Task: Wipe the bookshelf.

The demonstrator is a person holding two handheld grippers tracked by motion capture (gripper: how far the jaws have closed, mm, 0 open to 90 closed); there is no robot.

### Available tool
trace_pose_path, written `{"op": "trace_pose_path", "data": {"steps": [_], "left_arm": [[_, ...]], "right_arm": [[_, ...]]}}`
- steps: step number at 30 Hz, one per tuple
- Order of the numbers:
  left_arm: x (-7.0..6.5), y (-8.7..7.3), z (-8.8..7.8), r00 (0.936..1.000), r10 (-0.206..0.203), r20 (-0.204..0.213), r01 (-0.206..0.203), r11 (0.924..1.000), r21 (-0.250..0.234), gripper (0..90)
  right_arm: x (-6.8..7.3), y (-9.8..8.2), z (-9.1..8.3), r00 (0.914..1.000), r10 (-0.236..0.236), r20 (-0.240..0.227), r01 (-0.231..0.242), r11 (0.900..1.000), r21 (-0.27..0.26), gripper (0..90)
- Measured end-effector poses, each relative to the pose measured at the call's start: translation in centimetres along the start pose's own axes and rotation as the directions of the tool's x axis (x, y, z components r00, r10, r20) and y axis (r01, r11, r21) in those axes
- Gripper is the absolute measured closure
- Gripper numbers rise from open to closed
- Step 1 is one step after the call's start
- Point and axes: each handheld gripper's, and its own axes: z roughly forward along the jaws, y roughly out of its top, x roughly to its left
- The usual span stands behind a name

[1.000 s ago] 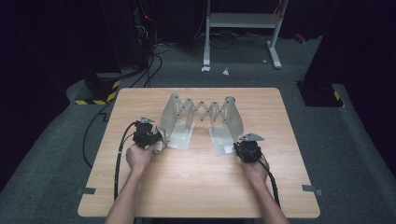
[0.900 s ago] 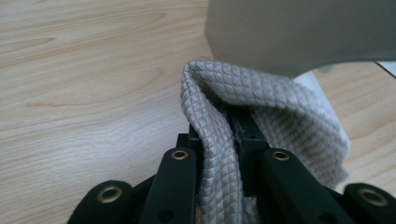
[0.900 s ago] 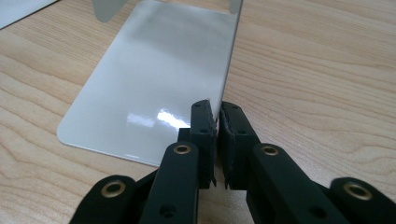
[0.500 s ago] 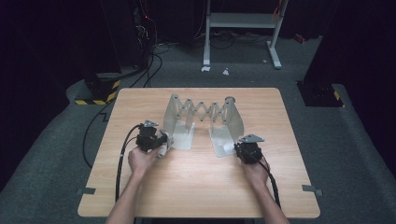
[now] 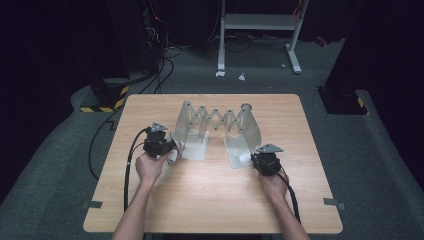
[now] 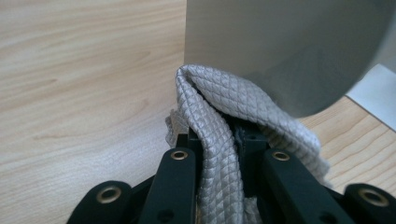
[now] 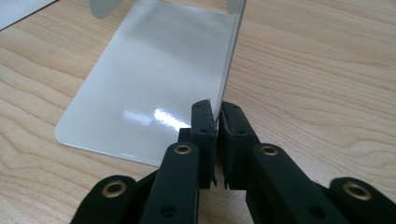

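Left gripper clamped tight on a grey quilted cloth; since a second ago lifted a touch and slid in toward the left end plate of the expanding metal rack mid-table, so now cloth bunched right up against that plate; looks like wiping about to start, or only just started. Right gripper same spot as before, pinched shut on the edge of the rack's right base plate; pretty clearly just pinning the thing to the wooden table so no sliding under the rubbing.
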Motion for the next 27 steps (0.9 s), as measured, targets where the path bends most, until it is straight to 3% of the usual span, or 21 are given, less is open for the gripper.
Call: {"op": "trace_pose_path", "data": {"steps": [7,18,23,27], "left_arm": [[-0.3,0.8,-1.7,0.9997,-0.022,0.007,0.023,0.9982,-0.056,79.6],[-0.6,2.5,-4.6,0.9999,-0.015,0.008,0.016,0.9917,-0.127,79.5],[-0.6,3.6,-5.1,0.9998,-0.013,0.012,0.015,0.9878,-0.155,79.4],[-0.4,4.3,-4.8,0.9999,-0.008,0.01,0.009,0.9888,-0.149,79.4]], "right_arm": [[0.0,0.0,0.0,1.0,-0.004,0.003,0.004,1.0,0.0,85.1],[0.0,0.0,0.0,1.0,-0.003,0.003,0.003,1.0,0.0,85.1],[0.0,0.0,0.0,1.0,-0.001,0.002,0.001,1.0,0.0,85.1],[0.0,0.0,0.0,1.0,-0.001,0.002,0.001,1.0,0.0,85.1]]}}
